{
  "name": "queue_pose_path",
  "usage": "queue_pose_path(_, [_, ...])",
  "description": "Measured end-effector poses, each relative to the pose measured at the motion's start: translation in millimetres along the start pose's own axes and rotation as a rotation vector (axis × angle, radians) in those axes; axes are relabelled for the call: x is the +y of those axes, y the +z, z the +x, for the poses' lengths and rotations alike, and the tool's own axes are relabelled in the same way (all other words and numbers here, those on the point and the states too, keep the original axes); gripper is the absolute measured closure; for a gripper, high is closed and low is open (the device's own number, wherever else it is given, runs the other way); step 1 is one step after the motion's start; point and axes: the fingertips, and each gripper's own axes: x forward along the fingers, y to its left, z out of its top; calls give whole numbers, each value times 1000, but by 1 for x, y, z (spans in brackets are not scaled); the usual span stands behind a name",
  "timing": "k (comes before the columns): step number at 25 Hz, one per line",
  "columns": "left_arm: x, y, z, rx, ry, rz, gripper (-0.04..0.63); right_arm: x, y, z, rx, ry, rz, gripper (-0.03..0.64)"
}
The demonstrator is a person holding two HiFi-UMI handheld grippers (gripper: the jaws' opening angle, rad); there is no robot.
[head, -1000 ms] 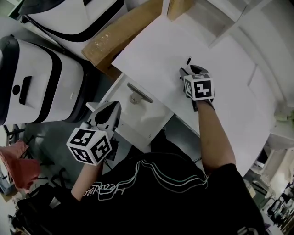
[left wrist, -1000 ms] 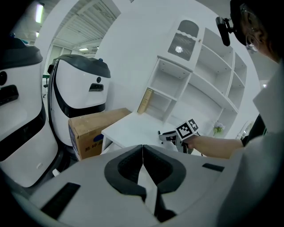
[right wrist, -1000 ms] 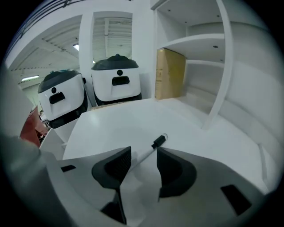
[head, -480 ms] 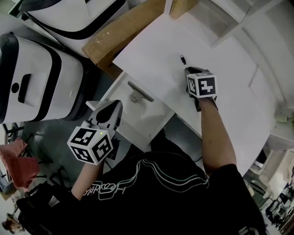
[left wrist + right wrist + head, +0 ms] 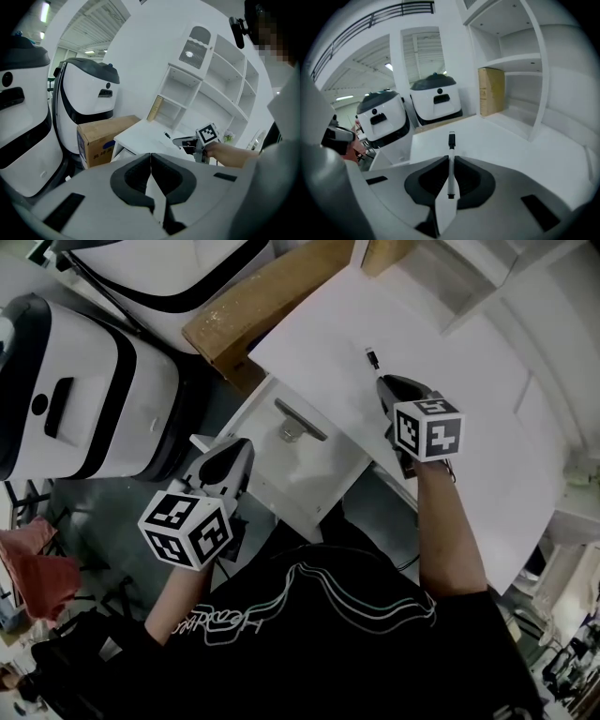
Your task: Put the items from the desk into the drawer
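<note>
My right gripper (image 5: 386,381) hovers over the white desk (image 5: 487,427), shut on a slim white pen with a black cap (image 5: 372,357). In the right gripper view the pen (image 5: 450,161) lies lengthwise between the jaws of the right gripper (image 5: 451,165), cap pointing forward. My left gripper (image 5: 232,457) hangs lower, in front of the drawer (image 5: 309,474) with a metal handle (image 5: 300,420) under the desk's edge. Its jaws meet with nothing between them at the left gripper (image 5: 150,159). I cannot tell how far the drawer stands out.
A cardboard box (image 5: 253,306) sits on the floor left of the desk. Two white and black machines (image 5: 84,399) stand beyond it. White shelves (image 5: 520,61) rise at the desk's back, with a brown box (image 5: 491,91) in one compartment.
The right gripper, still holding the pen, has shifted slightly toward me and away from the desk top. The left gripper has hardly moved.
</note>
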Motion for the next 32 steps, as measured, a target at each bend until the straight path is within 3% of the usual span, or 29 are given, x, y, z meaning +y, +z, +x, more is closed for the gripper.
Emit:
queue_pose_path(9, [30, -4, -34, -34, 6, -13, 574, 145, 12, -10, -96, 232, -125, 554])
queue_pose_path(18, [77, -28, -62, -35, 39, -77, 574, 223, -57, 54, 17, 383, -221, 554])
queue_pose_path(24, [106, -46, -73, -27, 64, -103, 574, 246, -125, 103, 143, 406, -313, 554])
queue_pose_path(32, [133, -70, -66, 21, 72, -140, 574, 239, -196, 159, 350, 356, -381, 554])
